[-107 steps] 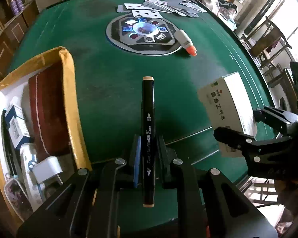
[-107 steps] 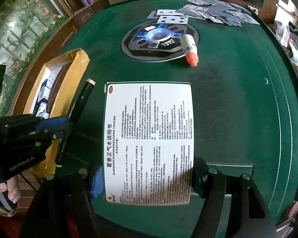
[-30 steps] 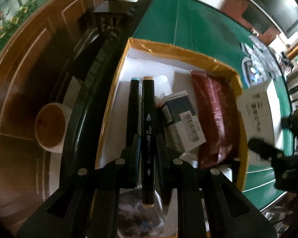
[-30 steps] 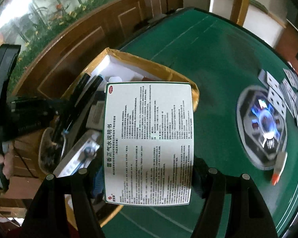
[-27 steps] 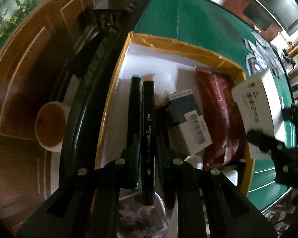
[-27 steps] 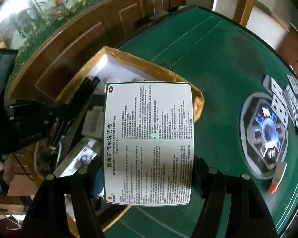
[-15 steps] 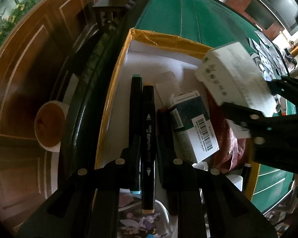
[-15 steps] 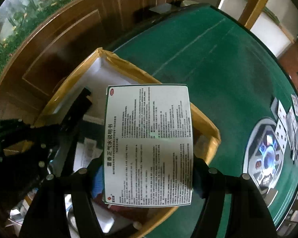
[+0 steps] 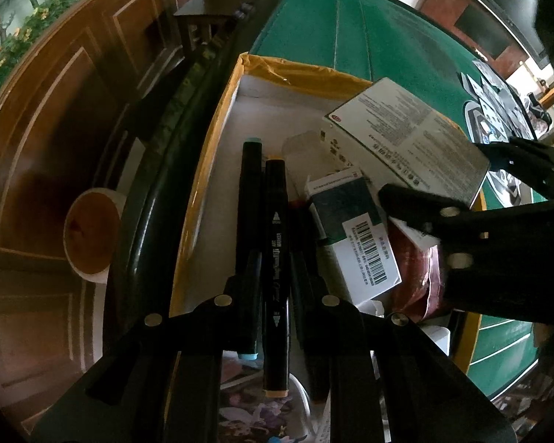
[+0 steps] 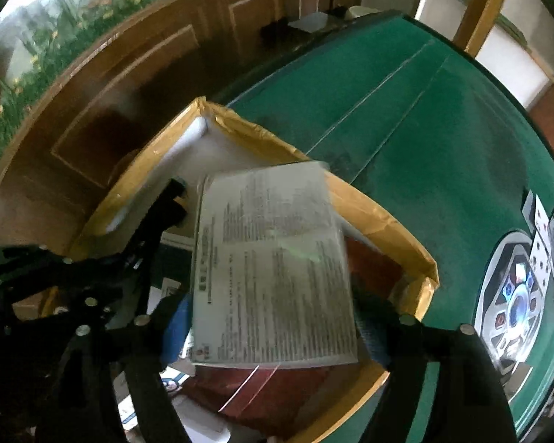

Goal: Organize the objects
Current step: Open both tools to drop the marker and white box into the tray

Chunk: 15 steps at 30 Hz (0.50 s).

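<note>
My left gripper (image 9: 275, 288) is clamped on a black marker (image 9: 276, 243), pointing steeply down into the yellow-taped box (image 9: 218, 136) at the edge of the green table (image 9: 351, 33). The marker sits lengthwise between the jaws, its peach cap toward the camera, just beside a second black marker (image 9: 250, 199) with a teal cap that lies in the box along its left wall.

My right gripper (image 10: 273, 332) is over the same box (image 10: 380, 217). Its jaws are opening, with the white carton (image 10: 273, 273) between them; the carton is blurred and tilted, and I see gaps at both pads. In the left view the carton (image 9: 406, 140) lies across a smaller white-and-green carton (image 9: 354, 236) and a dark red pouch (image 9: 413, 277) in the box.

Farther out on the table I see playing cards (image 10: 546, 229) and a round console (image 10: 513, 299).
</note>
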### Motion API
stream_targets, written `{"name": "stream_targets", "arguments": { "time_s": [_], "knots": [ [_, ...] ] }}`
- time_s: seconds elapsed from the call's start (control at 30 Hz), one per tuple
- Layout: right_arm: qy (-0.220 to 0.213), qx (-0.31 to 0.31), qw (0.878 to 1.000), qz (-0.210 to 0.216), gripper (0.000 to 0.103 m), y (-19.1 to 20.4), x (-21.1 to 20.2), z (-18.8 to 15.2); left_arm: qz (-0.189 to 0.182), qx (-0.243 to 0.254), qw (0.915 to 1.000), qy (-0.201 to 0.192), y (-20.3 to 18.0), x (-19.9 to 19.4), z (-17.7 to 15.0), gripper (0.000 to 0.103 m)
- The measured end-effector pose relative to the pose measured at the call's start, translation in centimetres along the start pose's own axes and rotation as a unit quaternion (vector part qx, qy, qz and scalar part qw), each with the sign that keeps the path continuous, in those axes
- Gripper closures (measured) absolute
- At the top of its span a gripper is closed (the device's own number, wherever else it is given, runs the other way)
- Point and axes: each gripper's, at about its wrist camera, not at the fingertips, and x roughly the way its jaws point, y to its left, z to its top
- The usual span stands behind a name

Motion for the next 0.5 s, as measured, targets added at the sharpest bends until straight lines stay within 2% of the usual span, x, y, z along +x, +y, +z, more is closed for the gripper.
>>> {"name": "stream_targets", "arguments": {
  "time_s": [0.13, 0.23, 0.27, 0.33, 0.4, 0.47, 0.5],
  "knots": [
    [-0.031, 0.032, 0.999, 0.015, 0.023, -0.3, -2.2, -1.3, -0.001, -0.001, 1.0000, -0.008, -0.1, -0.3, -0.2, 0.089],
    [-0.064, 0.064, 0.995, 0.034, 0.020, -1.0, -4.9, -3.5, -0.002, -0.001, 0.9994, -0.035, -0.4, -1.6, -0.6, 0.088],
    [-0.077, 0.077, 0.993, 0.042, 0.019, -1.3, -5.9, -4.5, -0.002, -0.003, 0.9988, -0.049, -0.4, -2.3, -0.8, 0.082],
    [-0.096, 0.096, 0.990, 0.047, 0.018, -1.8, -7.2, -6.1, 0.007, -0.007, 0.9973, -0.073, -0.6, -3.7, -1.4, 0.052],
    [-0.114, 0.106, 0.987, 0.051, 0.018, -2.0, -8.6, -8.3, 0.029, -0.004, 0.9909, -0.131, -1.2, -6.5, -2.8, 0.048],
    [-0.128, 0.106, 0.985, 0.049, 0.017, -1.9, -9.7, -10.8, 0.040, 0.016, 0.9803, -0.193, -2.1, -9.5, -4.7, 0.031],
    [-0.133, 0.105, 0.985, 0.046, 0.016, -1.8, -10.2, -11.9, 0.037, 0.021, 0.9785, -0.202, -2.5, -10.3, -5.3, 0.019]
  ]
}}
